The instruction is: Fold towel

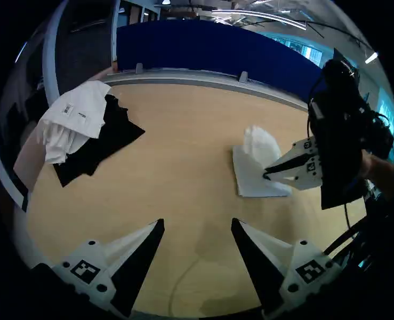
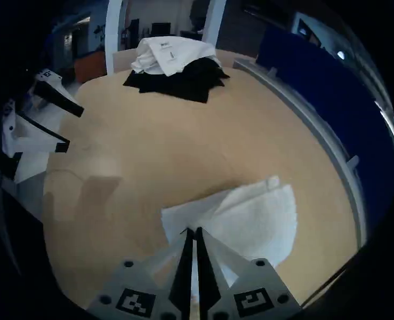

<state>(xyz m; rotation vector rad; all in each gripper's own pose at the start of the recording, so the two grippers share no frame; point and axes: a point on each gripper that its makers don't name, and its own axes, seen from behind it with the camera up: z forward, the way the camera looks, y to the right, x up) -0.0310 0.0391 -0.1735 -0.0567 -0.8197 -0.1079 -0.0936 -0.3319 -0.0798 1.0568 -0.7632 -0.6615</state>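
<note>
A small white towel (image 1: pixel 252 173) lies on the wooden table (image 1: pixel 186 149), partly folded, with one portion raised into a peak. My right gripper (image 1: pixel 267 174) is shut on the towel's near edge; a hand holds it from the right. In the right gripper view the towel (image 2: pixel 255 218) spreads just beyond my right gripper (image 2: pixel 192 233), whose fingers are pressed together on the cloth. My left gripper (image 1: pixel 197 226) is open over bare table, well short of the towel, with nothing between its fingers. It also appears at the far left (image 2: pixel 63 125), open.
A pile of white and black clothes (image 1: pixel 82 128) sits at the table's far left corner, also seen as the clothes pile (image 2: pixel 175 64). A blue partition (image 1: pixel 212 50) runs behind the table's back edge. Light wood stretches between the pile and the towel.
</note>
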